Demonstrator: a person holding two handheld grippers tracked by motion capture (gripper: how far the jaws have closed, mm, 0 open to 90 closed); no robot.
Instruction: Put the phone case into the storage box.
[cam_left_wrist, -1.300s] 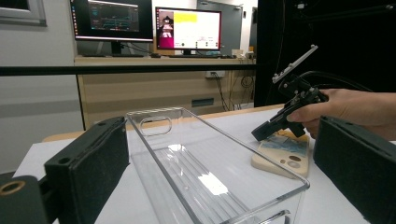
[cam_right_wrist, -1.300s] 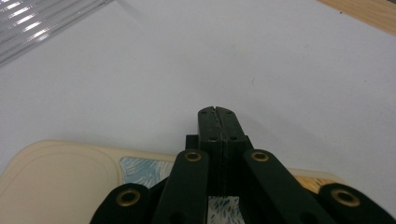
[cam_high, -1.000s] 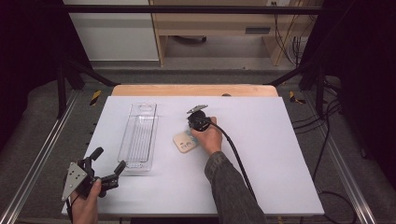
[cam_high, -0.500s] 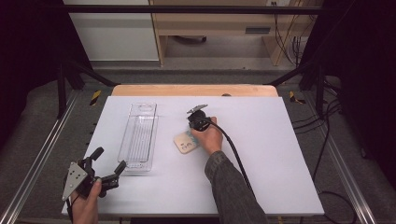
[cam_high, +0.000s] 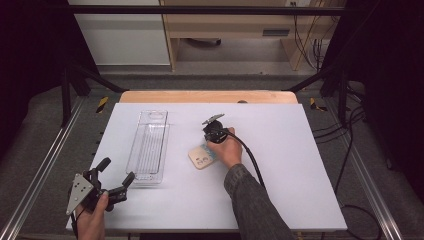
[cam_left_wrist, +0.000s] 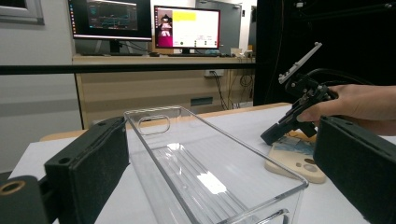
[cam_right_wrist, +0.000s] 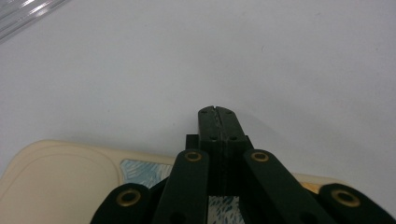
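Tongs in the right hand (cam_high: 212, 141), clenched empty, pressed the phone case (cam_high: 201, 157) beneath them, while the left tongs (cam_high: 116, 176) waited released before the clear tray (cam_high: 148, 147).

Left tool (cam_high: 116, 172) wide open, low at the near edge; right tool (cam_right_wrist: 217, 111) closed, tilted downward.
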